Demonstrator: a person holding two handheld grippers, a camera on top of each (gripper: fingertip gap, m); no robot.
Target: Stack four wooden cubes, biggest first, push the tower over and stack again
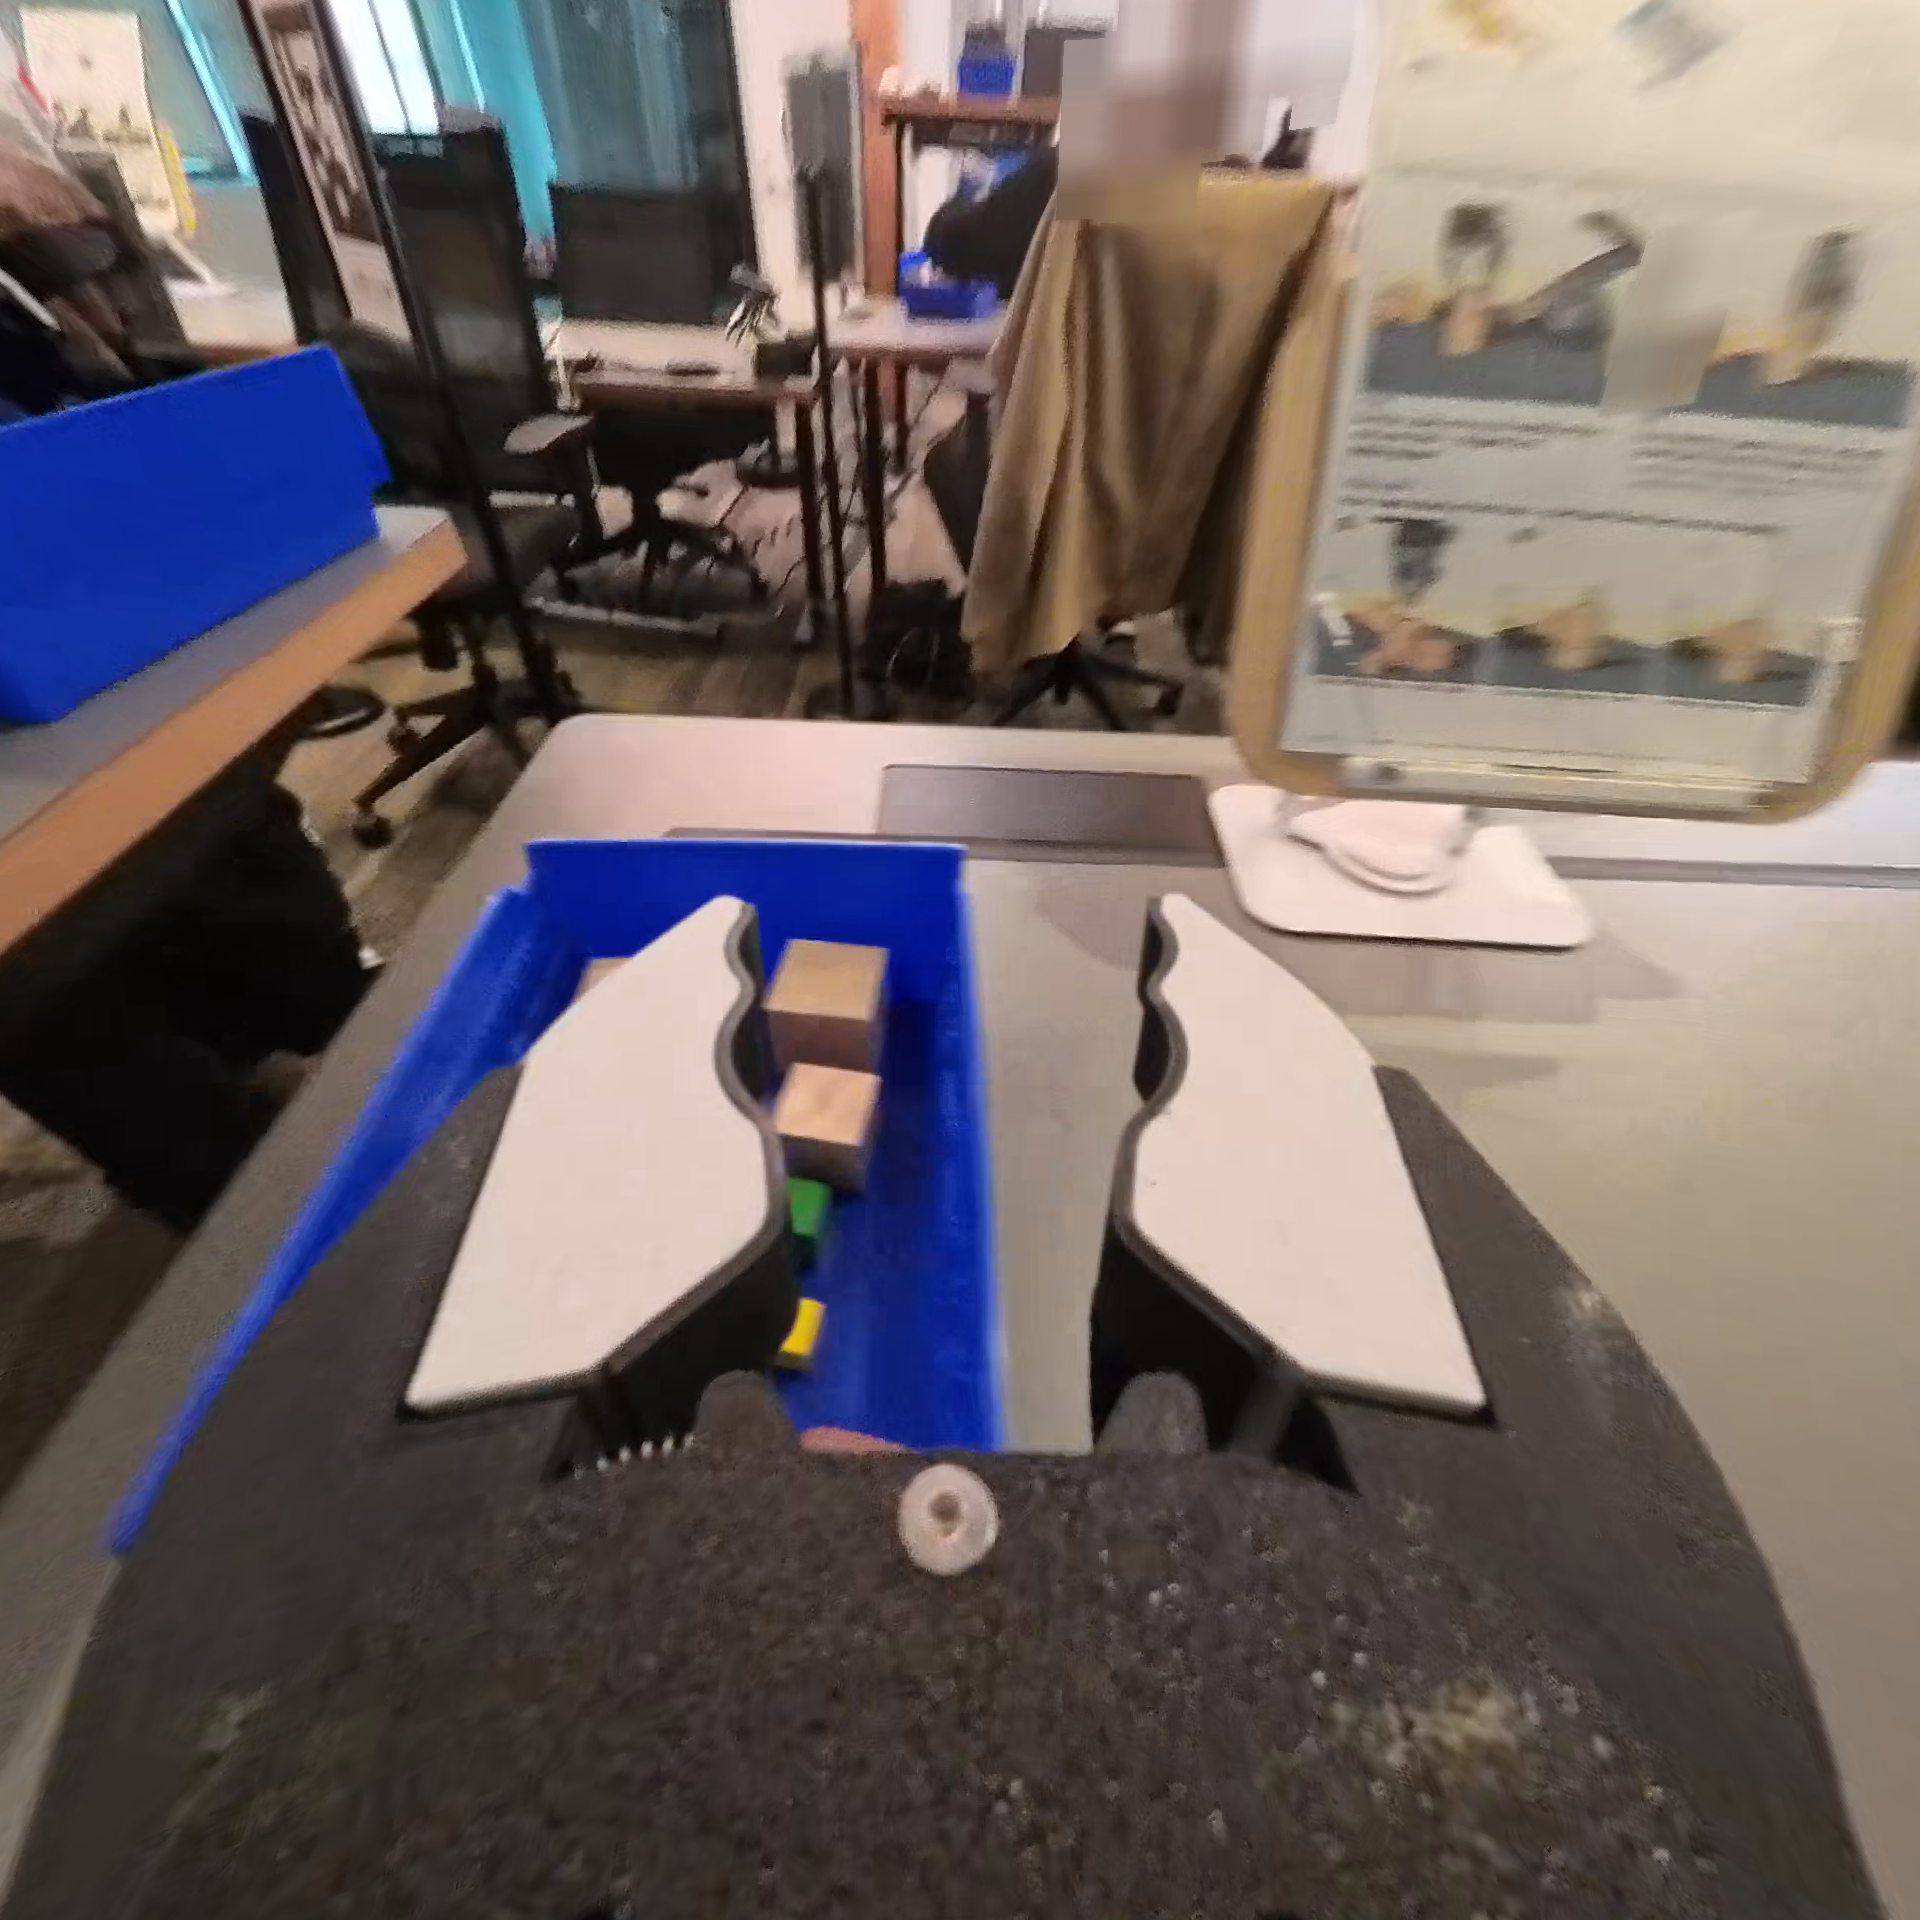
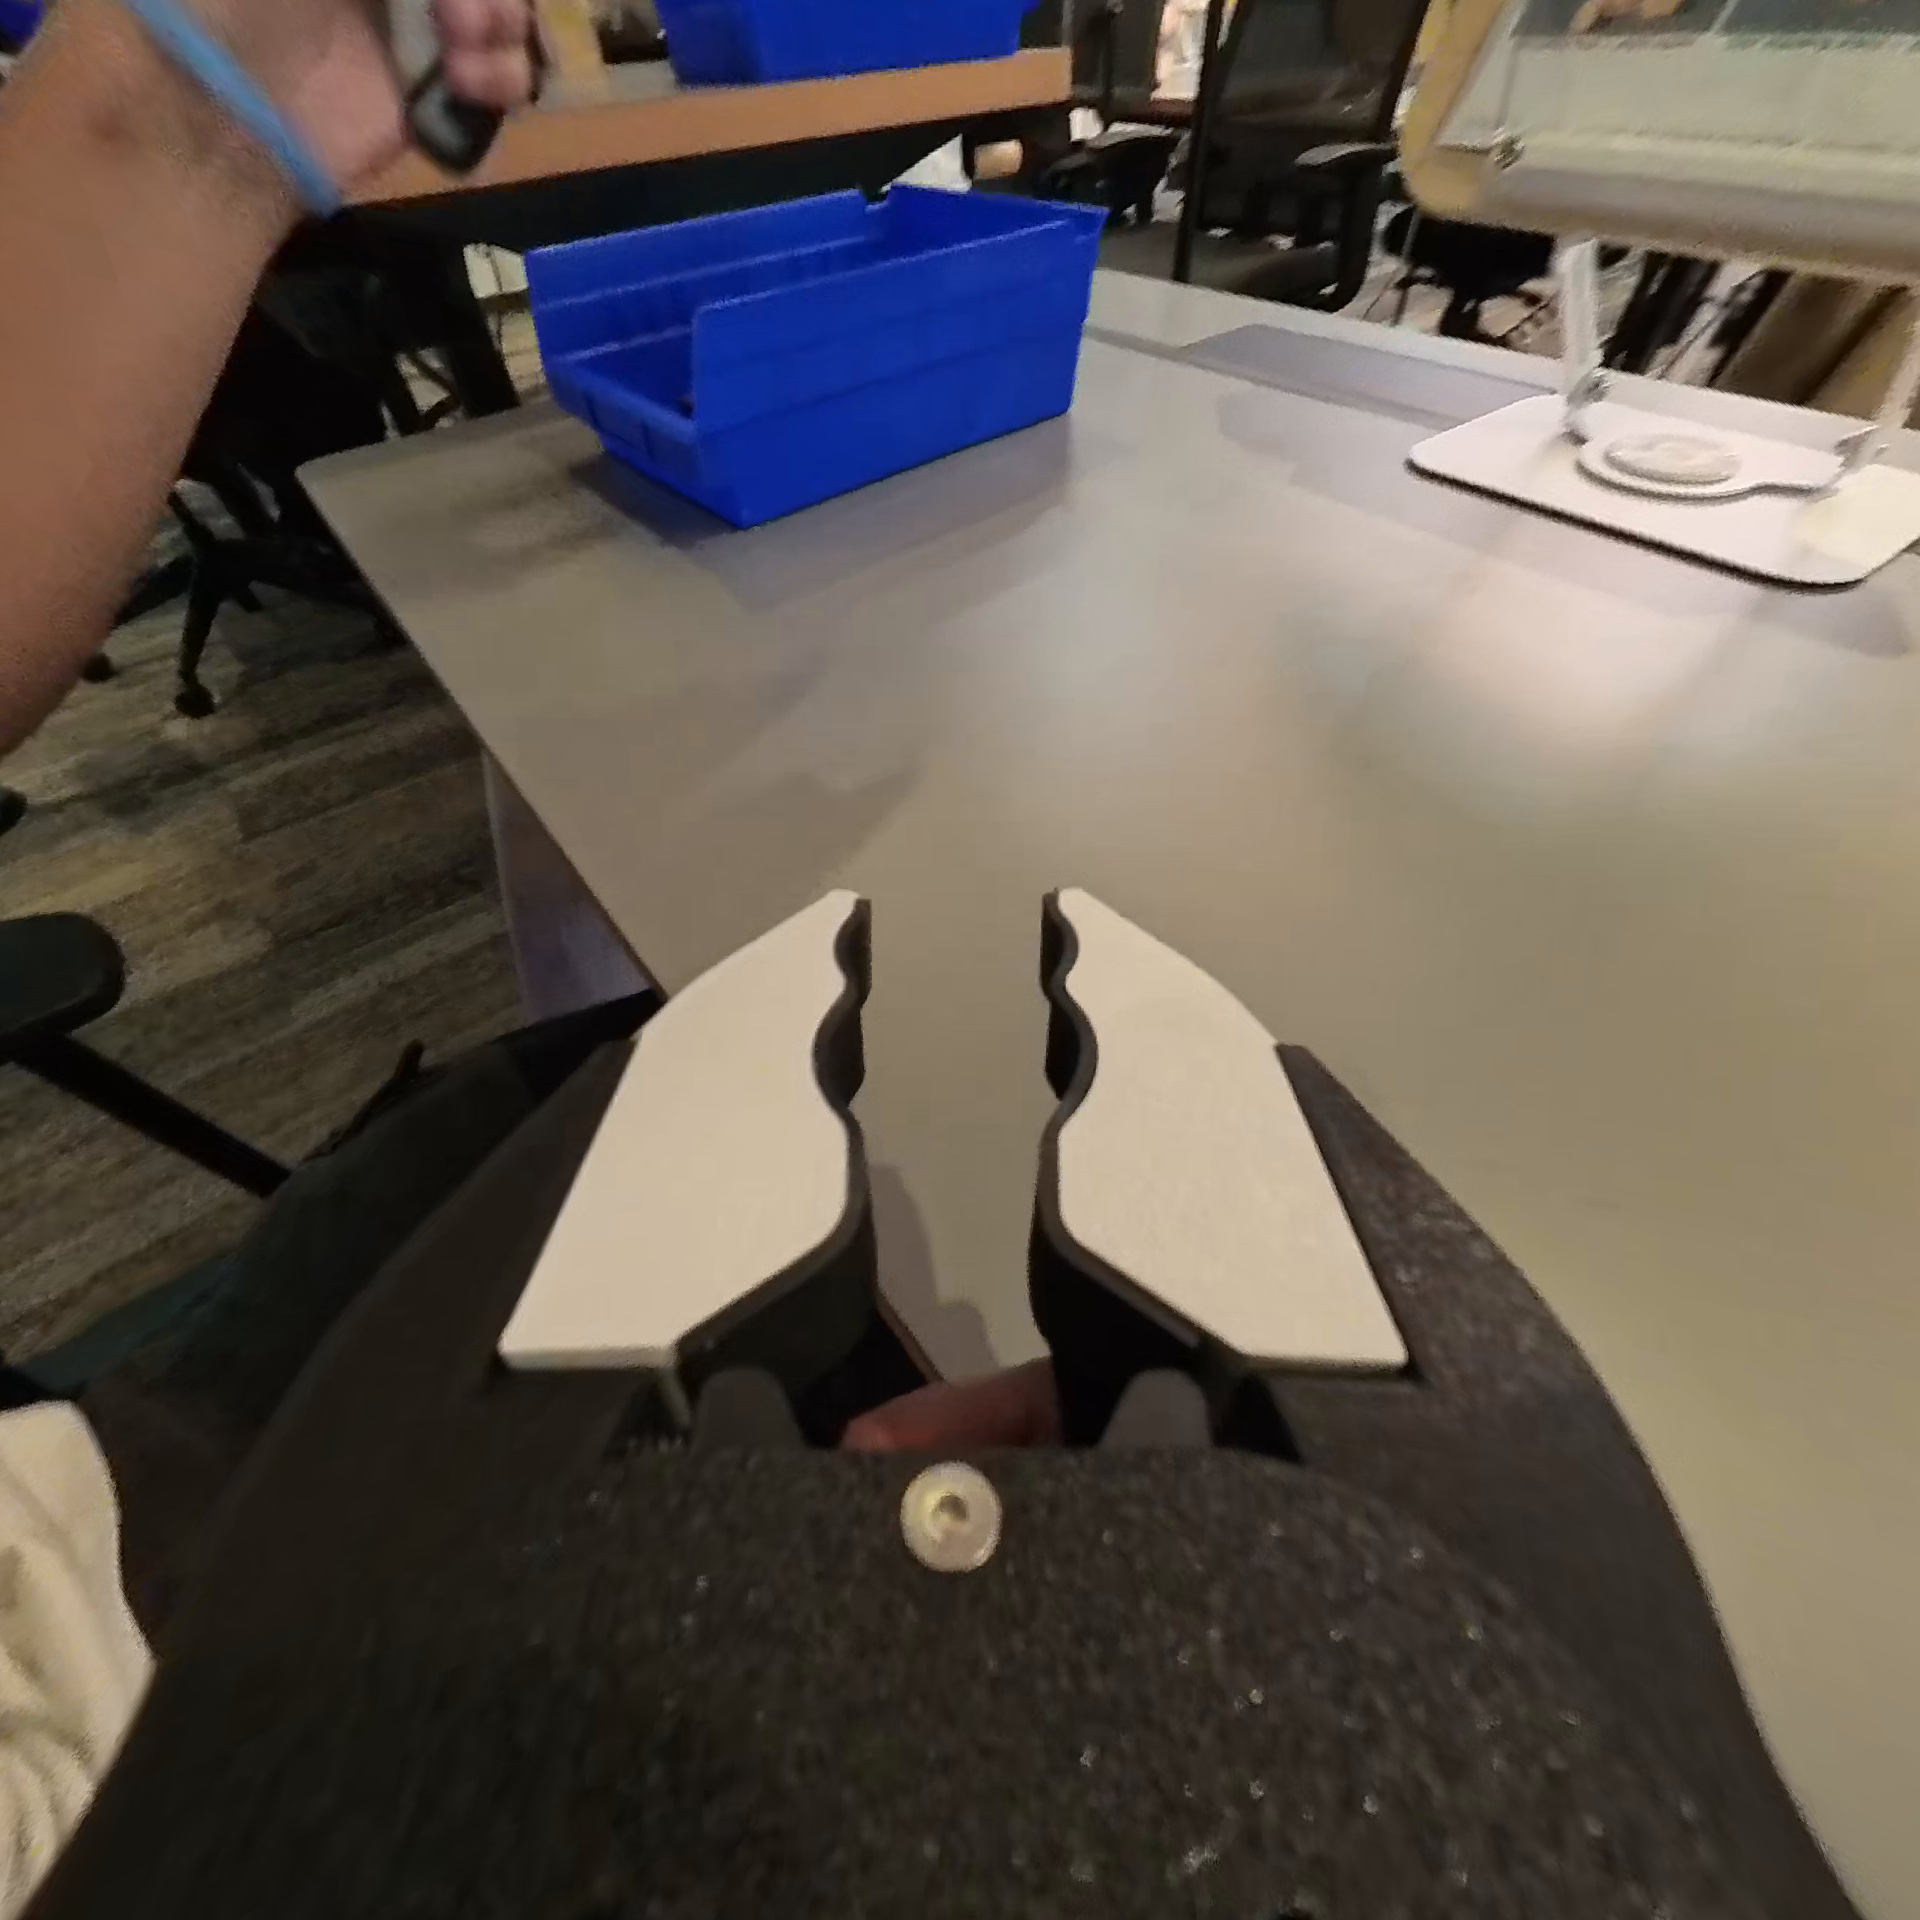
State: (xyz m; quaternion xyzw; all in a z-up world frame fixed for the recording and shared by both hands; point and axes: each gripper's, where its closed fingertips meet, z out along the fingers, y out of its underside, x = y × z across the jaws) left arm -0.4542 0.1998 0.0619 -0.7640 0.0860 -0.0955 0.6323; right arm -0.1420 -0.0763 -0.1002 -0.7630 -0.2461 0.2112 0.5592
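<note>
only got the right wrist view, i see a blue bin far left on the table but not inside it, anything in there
Observer: Yes. In the left wrist view, two wooden cubes sit in the bin, one behind the other.
Operator: just those two
Observer: No. A green block and a yellow block lie nearer the camera. The left finger hides the bin's left half, so I cannot count further cubes.
Operator: where's the left gripper, is it open
Observer: The left gripper hangs over the bin's right wall, jaws wide apart, holding nothing.
</note>
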